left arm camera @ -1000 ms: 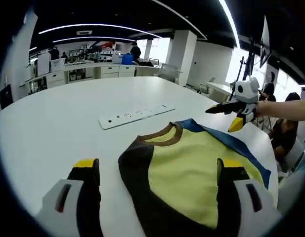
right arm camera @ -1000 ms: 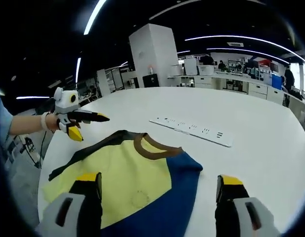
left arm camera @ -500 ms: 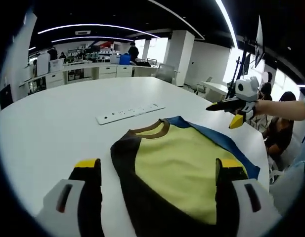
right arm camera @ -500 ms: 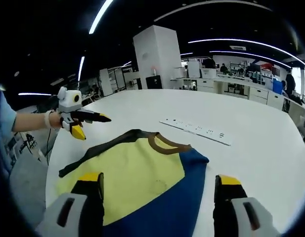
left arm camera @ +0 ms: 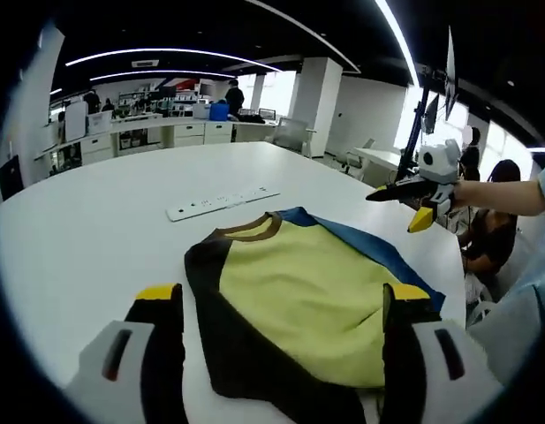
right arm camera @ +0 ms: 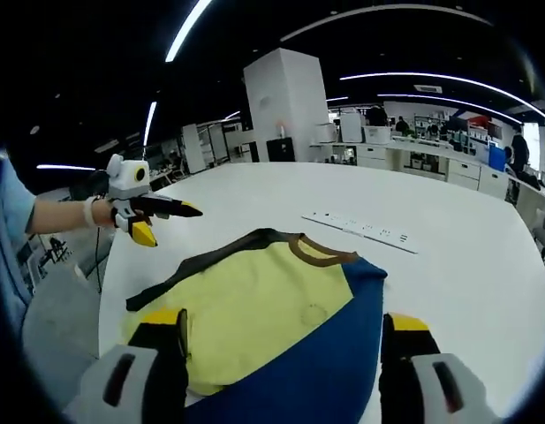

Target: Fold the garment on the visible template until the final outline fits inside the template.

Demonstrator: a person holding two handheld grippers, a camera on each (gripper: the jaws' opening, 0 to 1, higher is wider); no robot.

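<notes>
A sleeveless garment (left arm camera: 307,287) lies flat on the white table (left arm camera: 87,221). It has a yellow front, a dark brown side, a blue side and a brown collar (left arm camera: 252,230). My left gripper (left arm camera: 283,305) hovers open over its near hem, jaws wide apart and holding nothing. My right gripper (left arm camera: 393,212) hangs open in the air past the blue side. In the right gripper view the garment (right arm camera: 254,305) lies ahead of my open right gripper (right arm camera: 285,325), and the left gripper (right arm camera: 175,226) floats open above its dark edge.
A white power strip (left arm camera: 221,202) (right arm camera: 365,231) lies on the table beyond the collar. The rounded table edge (right arm camera: 104,265) runs close to the garment's dark side. A seated person (left arm camera: 502,238) is beyond the table; desks and a pillar (right arm camera: 285,110) stand far behind.
Both cameras have shifted a little, so the garment sits more centred and nearer in each view. The garment's shape looks the same. Both grippers stay open and empty.
</notes>
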